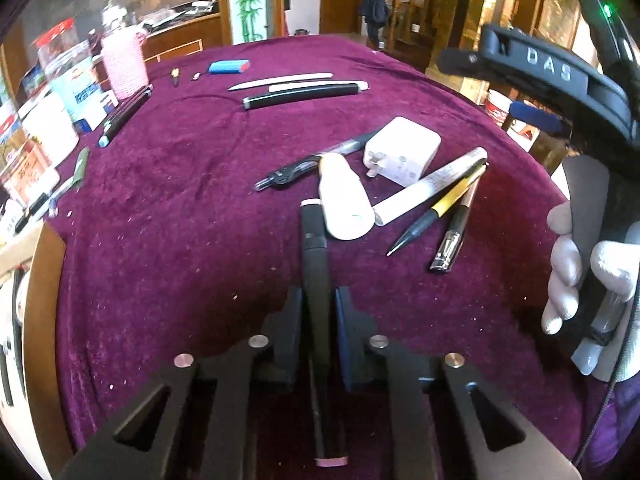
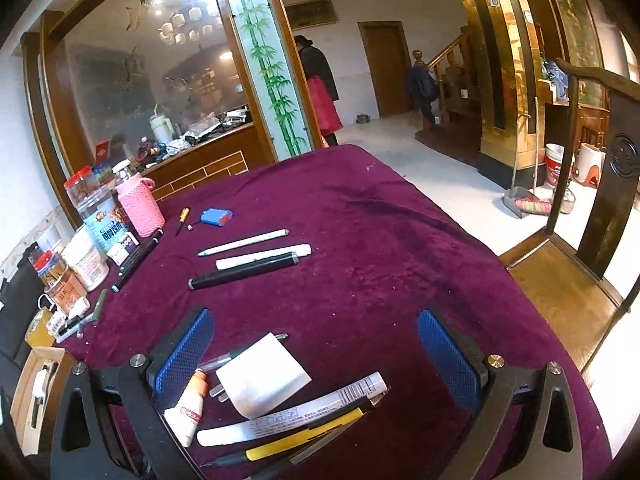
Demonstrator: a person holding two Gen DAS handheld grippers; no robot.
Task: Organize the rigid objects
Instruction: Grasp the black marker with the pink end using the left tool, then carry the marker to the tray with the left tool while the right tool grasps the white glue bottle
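My left gripper is shut on a black pen with pink ends, which runs lengthwise between the jaws; its far end is next to a small white bottle. Beyond lie a white charger, a white marker, a yellow-black pen and a gold pen. My right gripper is open above the charger, the bottle and the marker, holding nothing. Farther back, a black marker and two white pens lie side by side.
Jars and a pink knitted cup crowd the left edge of the purple cloth. A blue battery pack and a small screwdriver lie at the back. A gloved hand is at the right. A dark wooden chair stands beyond the table's right edge.
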